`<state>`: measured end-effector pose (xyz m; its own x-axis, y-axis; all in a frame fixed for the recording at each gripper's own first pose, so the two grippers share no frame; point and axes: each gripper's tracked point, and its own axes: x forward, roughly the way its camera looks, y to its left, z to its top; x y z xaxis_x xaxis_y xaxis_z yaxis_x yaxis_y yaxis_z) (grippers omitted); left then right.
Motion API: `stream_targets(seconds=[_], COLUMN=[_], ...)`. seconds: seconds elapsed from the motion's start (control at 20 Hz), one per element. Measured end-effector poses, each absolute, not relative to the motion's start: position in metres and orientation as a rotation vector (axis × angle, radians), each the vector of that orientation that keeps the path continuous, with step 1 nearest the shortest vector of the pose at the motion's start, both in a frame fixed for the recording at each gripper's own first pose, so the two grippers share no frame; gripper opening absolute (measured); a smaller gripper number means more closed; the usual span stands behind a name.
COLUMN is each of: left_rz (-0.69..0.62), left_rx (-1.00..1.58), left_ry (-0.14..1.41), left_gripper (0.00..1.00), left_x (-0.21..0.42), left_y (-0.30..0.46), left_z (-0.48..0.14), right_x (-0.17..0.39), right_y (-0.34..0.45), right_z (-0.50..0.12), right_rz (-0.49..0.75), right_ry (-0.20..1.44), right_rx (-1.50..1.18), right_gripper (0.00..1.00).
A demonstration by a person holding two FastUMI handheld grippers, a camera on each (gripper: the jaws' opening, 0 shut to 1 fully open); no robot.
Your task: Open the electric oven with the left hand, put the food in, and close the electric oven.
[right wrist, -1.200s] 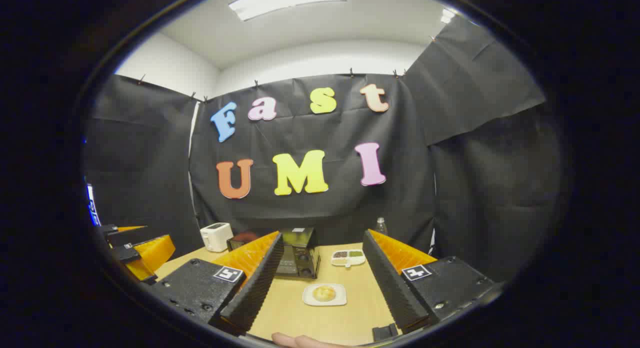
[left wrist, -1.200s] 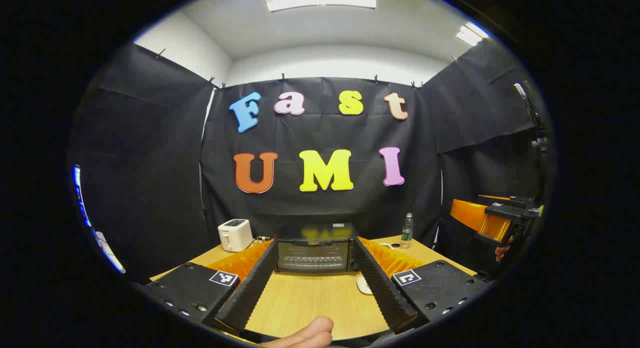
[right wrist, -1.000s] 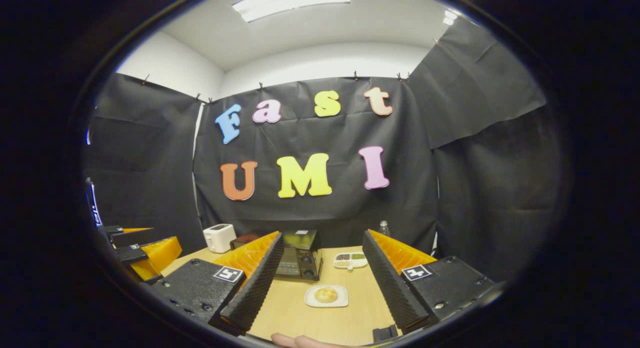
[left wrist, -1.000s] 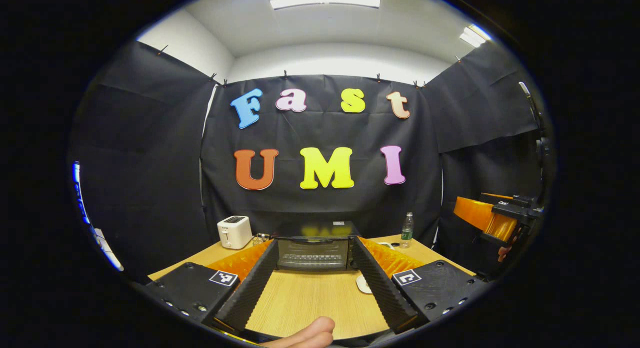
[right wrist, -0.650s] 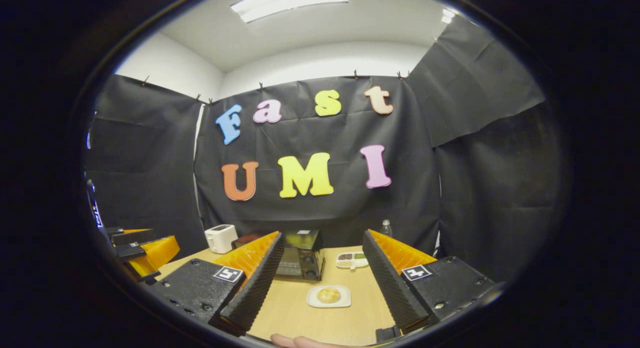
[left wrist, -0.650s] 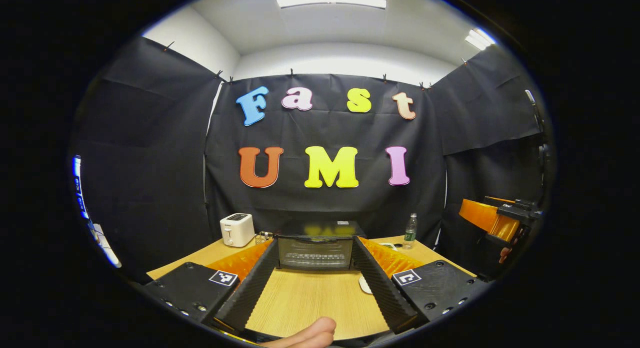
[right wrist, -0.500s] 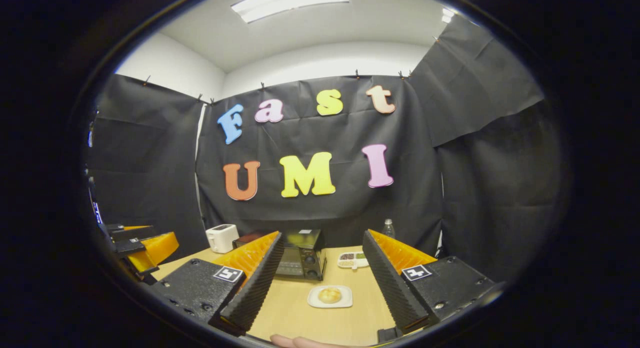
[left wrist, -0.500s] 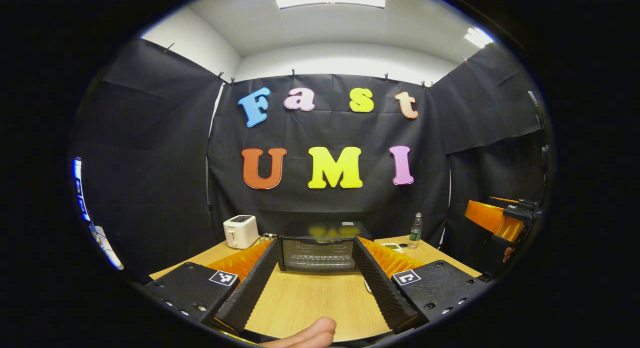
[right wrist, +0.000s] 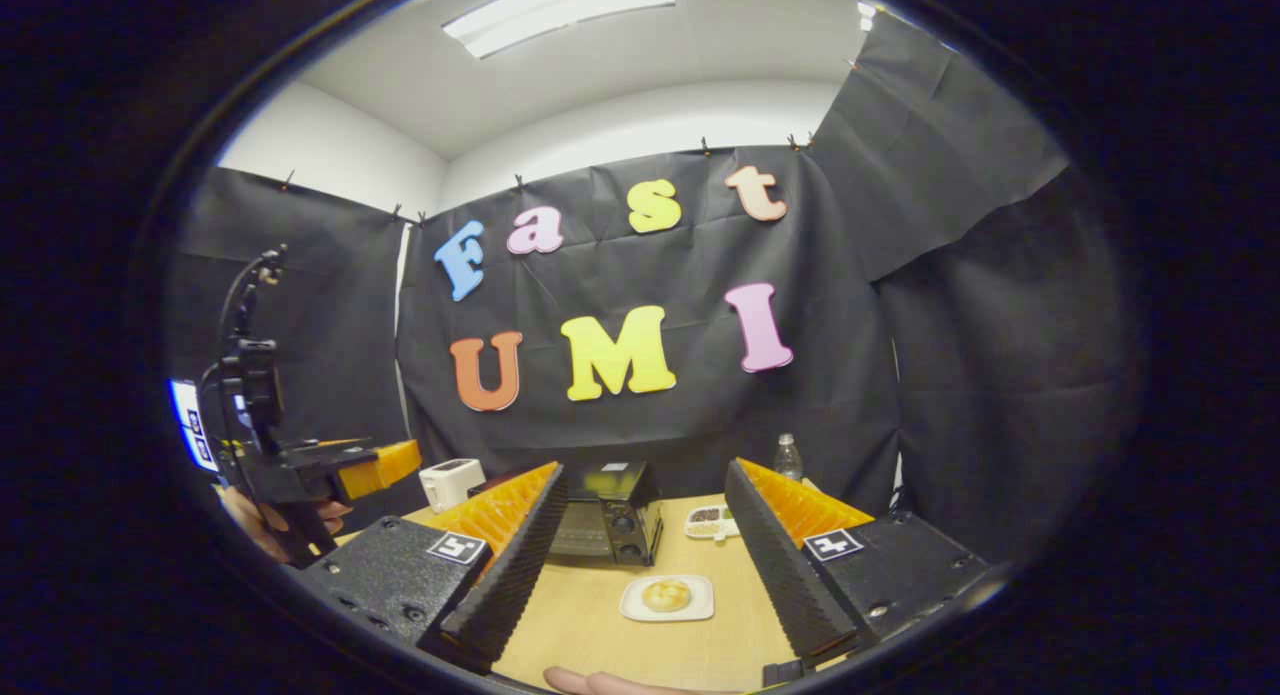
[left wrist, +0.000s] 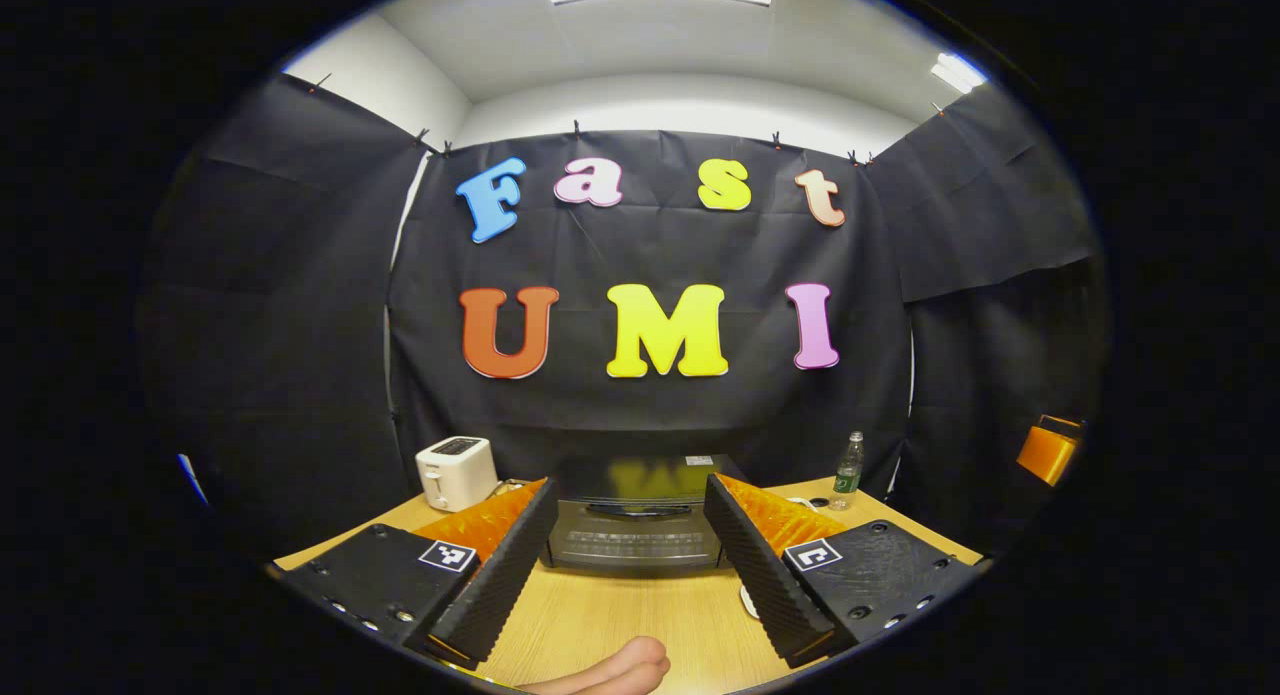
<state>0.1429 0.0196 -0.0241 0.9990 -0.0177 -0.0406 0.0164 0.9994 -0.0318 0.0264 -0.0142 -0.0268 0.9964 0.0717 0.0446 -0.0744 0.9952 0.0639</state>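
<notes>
Closer to the oven (left wrist: 638,527) than 0.5 s ago, the left gripper (left wrist: 632,565) is held spread wide and empty. Oven door is seen closed, at 12 o'clock between its fingers. Right gripper (right wrist: 645,565) is likewise spread, empty, bun (right wrist: 666,595) on plate (right wrist: 640,608) between.

Wooden table (right wrist: 600,640) bears oven (right wrist: 605,520), toaster (left wrist: 455,471), plate (right wrist: 667,598).

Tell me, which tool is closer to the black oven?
Left. The left tool points straight at the oven, its door close ahead between the fingers. The right tool sits farther back, aimed at the bun plate.
</notes>
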Motion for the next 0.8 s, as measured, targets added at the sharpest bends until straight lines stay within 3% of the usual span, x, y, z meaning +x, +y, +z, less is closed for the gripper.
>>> stream_targets(seconds=[0.2,0.25,0.3,0.45,0.8], left_rz=[-0.091,-0.093,-0.077,-0.056,-0.064], left_rx=[-0.071,-0.073,-0.061,-0.024,0.004], left_ry=[0.149,0.178,0.193,0.237,0.365], left_gripper=[0.96,1.00,0.95,0.95,0.96], left_x=[0.220,0.238,0.256,0.302,0.341], left_y=[0.005,0.003,0.007,0.011,0.019], left_z=[-0.060,-0.069,-0.076,-0.099,-0.148], right_x=[0.038,0.041,0.044,0.051,0.052], right_y=[-0.037,-0.040,-0.042,-0.053,-0.076], right_z=[-0.036,-0.037,-0.041,-0.052,-0.064], right_rz=[0.047,0.046,0.049,0.039,-0.008], right_ry=[-0.049,-0.050,-0.047,-0.019,-0.009], right_rx=[0.064,0.066,0.064,0.043,0.037], right_gripper=[0.97,0.97,0.97,0.97,0.97])
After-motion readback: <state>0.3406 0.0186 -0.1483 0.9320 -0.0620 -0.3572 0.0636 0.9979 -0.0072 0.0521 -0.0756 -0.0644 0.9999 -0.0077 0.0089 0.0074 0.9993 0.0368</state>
